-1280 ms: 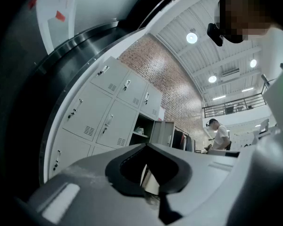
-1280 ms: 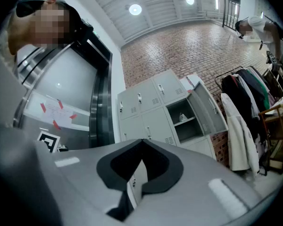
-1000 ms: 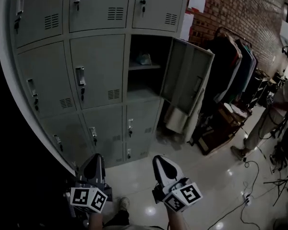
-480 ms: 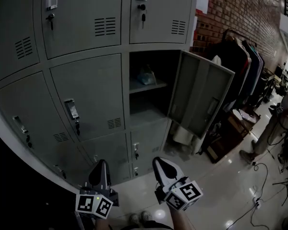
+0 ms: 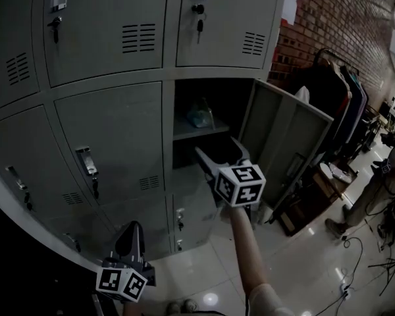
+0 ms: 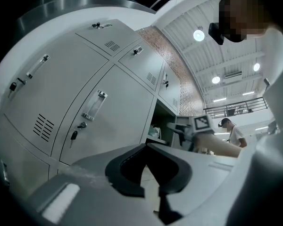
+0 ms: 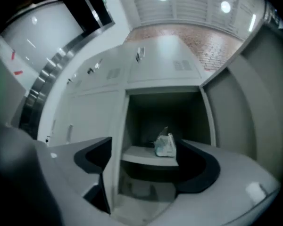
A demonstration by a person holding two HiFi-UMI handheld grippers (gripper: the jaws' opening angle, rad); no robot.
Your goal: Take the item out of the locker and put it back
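The open locker (image 5: 196,91) is in the middle row, its door (image 5: 286,140) swung out to the right. A small pale plastic bag (image 5: 199,115) sits on the locker's inner shelf (image 7: 148,155), and shows as bag (image 7: 166,146) straight ahead in the right gripper view. My right gripper (image 5: 217,149) is raised in front of the opening, short of the shelf. Its jaws are opening, with nothing between them (image 7: 146,144). My left gripper (image 5: 133,232) hangs low at the left, shut and empty (image 6: 148,147), pointing at the closed locker doors.
Closed grey lockers (image 5: 112,143) with keys in their handles fill the left and top. A clothes rack (image 5: 336,101) stands to the right of the open door. A person (image 5: 382,176) stands at the far right, with cables (image 5: 355,255) on the glossy floor.
My right gripper has risen from down by the floor to the open locker's mouth, and its jaws have spread apart. The left gripper stays low. The lockers look nearer.
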